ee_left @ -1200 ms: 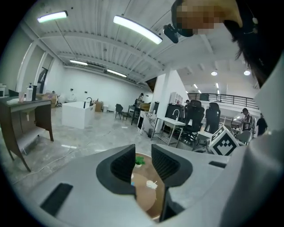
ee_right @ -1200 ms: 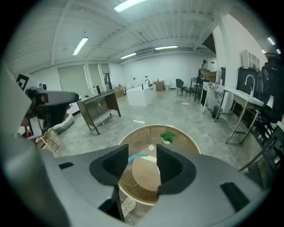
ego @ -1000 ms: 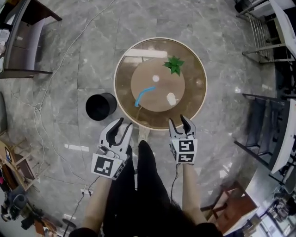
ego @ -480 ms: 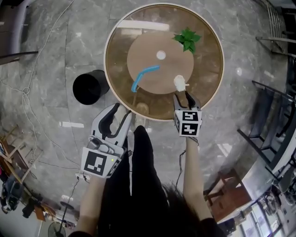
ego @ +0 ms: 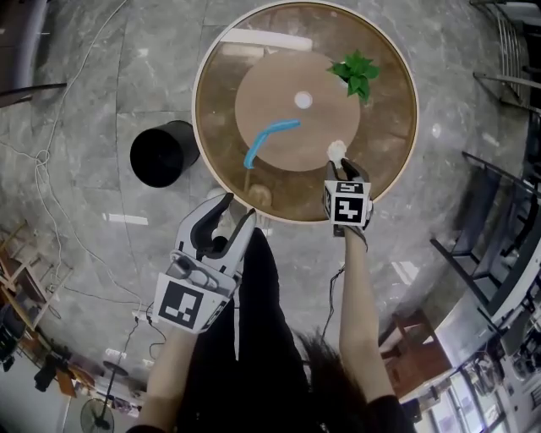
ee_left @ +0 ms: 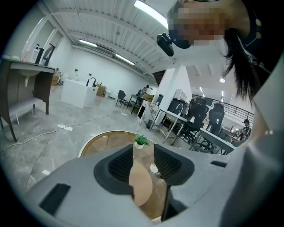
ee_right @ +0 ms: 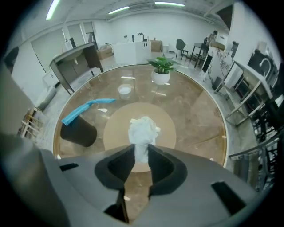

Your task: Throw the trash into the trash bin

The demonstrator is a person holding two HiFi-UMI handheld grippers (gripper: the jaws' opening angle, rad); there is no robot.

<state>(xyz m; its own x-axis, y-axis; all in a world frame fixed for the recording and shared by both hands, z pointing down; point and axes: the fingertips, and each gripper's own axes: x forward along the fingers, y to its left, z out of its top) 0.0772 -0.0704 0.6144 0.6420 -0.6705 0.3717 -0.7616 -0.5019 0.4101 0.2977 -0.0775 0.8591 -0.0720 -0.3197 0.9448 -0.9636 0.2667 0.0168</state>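
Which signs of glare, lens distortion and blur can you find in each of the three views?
Head view: a ceiling light glares as a bright bar on the glossy table, and seams in the floor bow near the edges. Left gripper view: fisheye, black corners, ceiling strip lights blown out. Right gripper view: table rim bulges; the white wad looks soft.

Bright ceiling strips (ee_left: 148, 9) glare off the glass table (ego: 221, 114); fisheye edges bend and darken.
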